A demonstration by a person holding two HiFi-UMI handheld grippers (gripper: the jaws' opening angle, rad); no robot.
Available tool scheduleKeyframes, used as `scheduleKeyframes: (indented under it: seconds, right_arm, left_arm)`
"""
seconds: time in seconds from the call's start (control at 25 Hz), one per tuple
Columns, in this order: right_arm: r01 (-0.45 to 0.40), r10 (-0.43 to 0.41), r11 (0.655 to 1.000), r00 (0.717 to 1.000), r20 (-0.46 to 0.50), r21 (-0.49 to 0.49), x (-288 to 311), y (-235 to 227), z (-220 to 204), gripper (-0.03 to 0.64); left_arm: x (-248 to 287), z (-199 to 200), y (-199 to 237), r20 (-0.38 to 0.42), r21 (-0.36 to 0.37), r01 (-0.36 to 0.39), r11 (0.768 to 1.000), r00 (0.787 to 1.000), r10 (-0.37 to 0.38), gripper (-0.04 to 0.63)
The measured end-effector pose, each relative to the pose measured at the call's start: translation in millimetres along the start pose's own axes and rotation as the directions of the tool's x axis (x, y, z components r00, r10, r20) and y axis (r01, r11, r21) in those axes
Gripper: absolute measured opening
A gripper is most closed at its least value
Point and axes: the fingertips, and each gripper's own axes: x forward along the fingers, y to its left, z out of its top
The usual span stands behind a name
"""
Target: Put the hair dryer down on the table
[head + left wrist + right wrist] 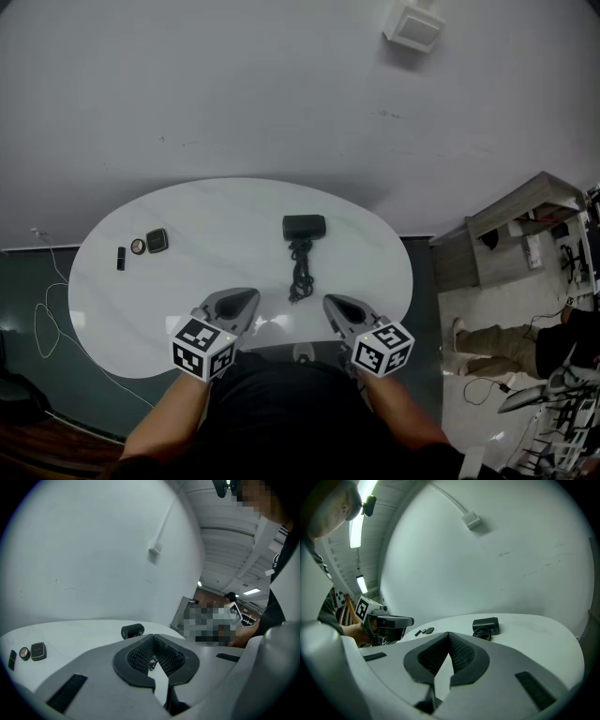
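White table (366, 253) (head view): oval top. The hair dryer (304, 227) is laid flat near the middle, so the set-down looks already done tbh.
Cord (300, 274): trailed from the dryer toward 6 o'clock in a loose tangle that ends just short of both claws.
Left gripper (249, 298): held at the near edge, about 7 o'clock from the dryer, with nothing carried.
Right gripper (332, 304): held about 5 o'clock from the dryer, with nothing carried either.
Small black bits (150, 243): left out at 9 o'clock, well apart from everything else.
Left gripper view: the jaws are pressed together at the tips and nothing is pinched. The dryer (132, 631) is seen beyond them at about 10 o'clock, resting on the tabletop.
Right gripper view: the jaws are pressed together here too, and empty. The dryer (486, 625) and its cord are seen past the tips at 2 o'clock, with the left gripper (386, 622) over at 9 o'clock.
Cord snag: probably the main worry. The tangle sits between the claws and just ahead of them, so it could be hooked if either tip is swept forward low.
Dryer drag: if the cord gets caught, the body could be spun or pulled toward the near edge at 6 o'clock.
Claw bump: the two tips are held near each other, so they could be knocked together by a careless inward move.
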Motion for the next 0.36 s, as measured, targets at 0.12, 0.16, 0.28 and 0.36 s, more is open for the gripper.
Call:
scheduleKeyframes:
  seconds: [0.12, 0.16, 0.28, 0.36]
  right_arm:
    - [0.001, -0.001, 1.0, 1.0, -0.002, 0.002, 0.7, -0.9, 1.1, 0.008]
    - [0.001, -0.001, 1.0, 1.0, -0.002, 0.002, 0.7, -0.9, 1.3, 0.008]
    - [0.002, -0.002, 1.0, 1.0, -0.003, -0.001, 0.0, -0.4, 0.7, 0.008]
    - [0.003, -0.003, 1.0, 1.0, -0.005, -0.003, -0.6, -0.2, -0.2, 0.008]
  left_arm:
    - [0.3, 1.6, 1.1, 0.0, -0.001, -0.001, 1.0, 1.0, 0.001, 0.017]
    - [0.3, 1.7, 1.3, 0.0, -0.001, -0.001, 1.0, 1.0, 0.001, 0.017]
    - [-0.5, 1.0, 0.5, 0.0, 0.0, 0.0, 1.0, 1.0, 0.0, 0.017]
    - [-1.2, 0.2, -0.4, -0.001, 0.002, 0.0, 1.0, 1.0, 0.0, 0.017]
